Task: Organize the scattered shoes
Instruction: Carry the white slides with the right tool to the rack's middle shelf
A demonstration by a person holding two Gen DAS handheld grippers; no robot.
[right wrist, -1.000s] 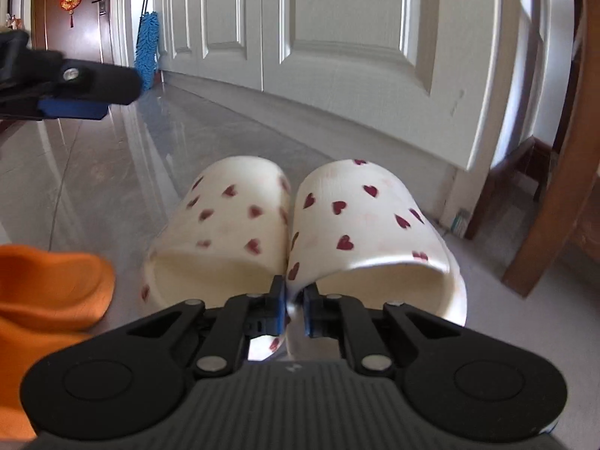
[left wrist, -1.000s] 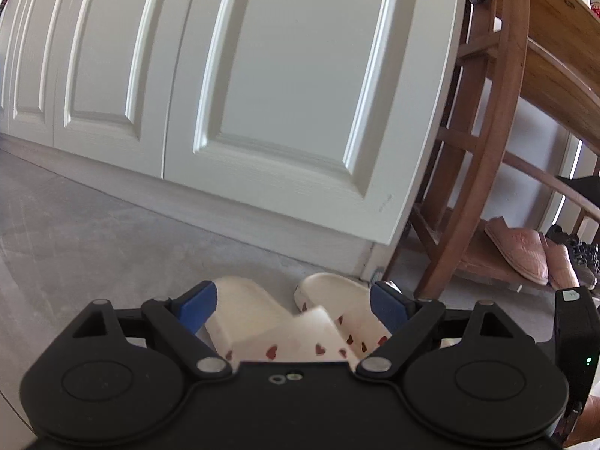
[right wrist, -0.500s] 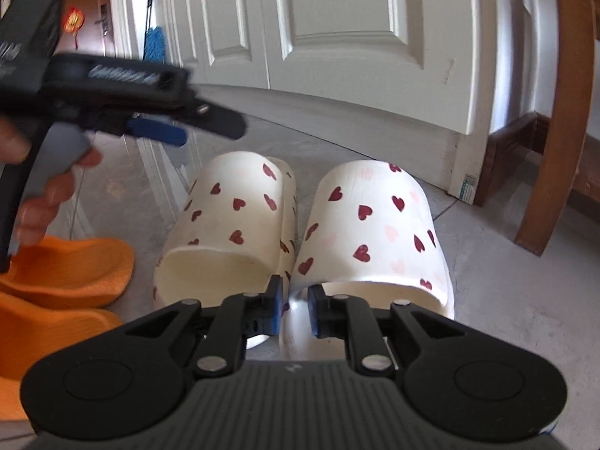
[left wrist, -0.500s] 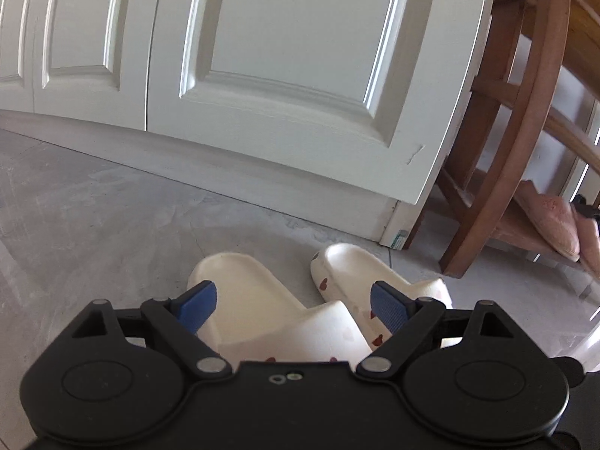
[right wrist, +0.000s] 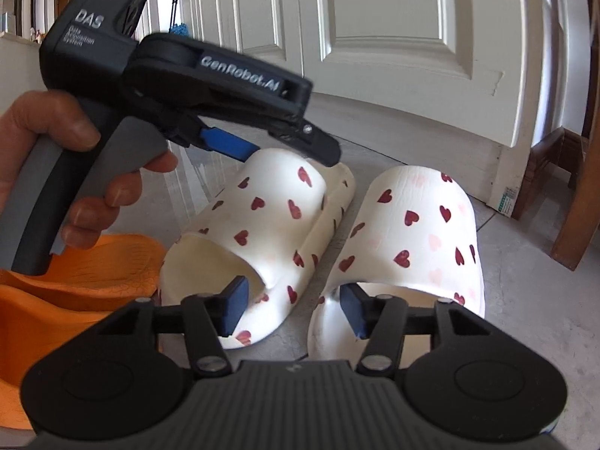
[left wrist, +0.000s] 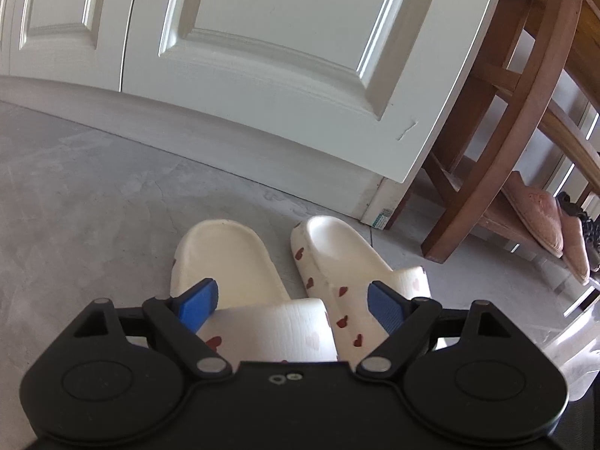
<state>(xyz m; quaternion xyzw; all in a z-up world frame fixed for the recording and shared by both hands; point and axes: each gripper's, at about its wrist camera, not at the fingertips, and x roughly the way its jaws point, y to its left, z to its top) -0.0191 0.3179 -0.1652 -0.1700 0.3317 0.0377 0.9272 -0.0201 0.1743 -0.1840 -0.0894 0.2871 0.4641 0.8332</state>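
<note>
Two white slippers with red hearts lie side by side on the grey floor by the white doors. In the right wrist view the left slipper (right wrist: 270, 225) and the right slipper (right wrist: 416, 232) sit just ahead of my right gripper (right wrist: 292, 309), which is open and empty. My left gripper (left wrist: 290, 302) is open above the left slipper's strap (left wrist: 270, 330), with the other slipper (left wrist: 348, 262) to its right. It also shows in the right wrist view (right wrist: 277, 142), hovering over the left slipper.
Orange slippers (right wrist: 75, 281) lie at the left. A wooden shoe rack (left wrist: 498, 172) stands at the right with pink slippers (left wrist: 540, 217) on its low shelf. White panelled doors (left wrist: 285, 48) close off the back.
My right gripper has opened and let go of the two heart slippers, which now rest on the floor. My left gripper has moved in over the left slipper.
</note>
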